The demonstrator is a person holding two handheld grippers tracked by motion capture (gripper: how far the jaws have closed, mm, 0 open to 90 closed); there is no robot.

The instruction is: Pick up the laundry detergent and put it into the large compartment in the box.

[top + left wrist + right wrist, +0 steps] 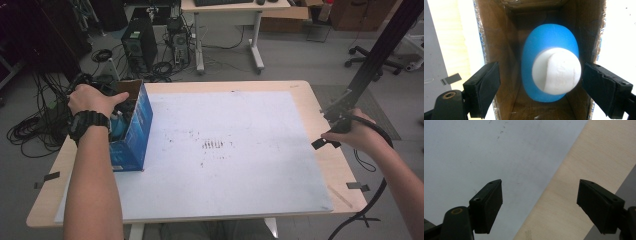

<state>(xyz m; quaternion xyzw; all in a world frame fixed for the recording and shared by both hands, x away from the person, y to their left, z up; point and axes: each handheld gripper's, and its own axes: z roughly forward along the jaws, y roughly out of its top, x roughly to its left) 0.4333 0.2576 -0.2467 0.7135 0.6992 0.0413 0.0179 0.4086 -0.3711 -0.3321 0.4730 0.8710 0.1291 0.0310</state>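
bottle (pixel 550 72) sits inside the box (pixel 131 131), white cap (pixel 556 71) pointing up out of the open top toward the left claw (pixel 540 86). box stands at the left edge of the surface (pixel 300 92), on the white sheet (pixel 240 150), top flaps open.

progress, as i read it: the packing step looks done. bottle is down in the box, blue body deep between the brown walls, and nothing is gripping it. what seems left is clearing the left claw out of the opening, and maybe closing the flaps (no sign of that yet). no other loose items on the sheet to pack.

left claw: released. jaws stand wide either side of the cap, a visible gap on the left side, the right pad close to the cap's rim but not pressing as far as i can tell. holds nothing. in the high view the left hand (pixel 92 100) hangs over the box top.

right claw (pixel 540 206): released too, jaws spread wide, nothing between them. it looks down on the seam where sheet meets bare wood. the right hand (pixel 357 132) parks it at the right edge of the surface, well apart from the box.
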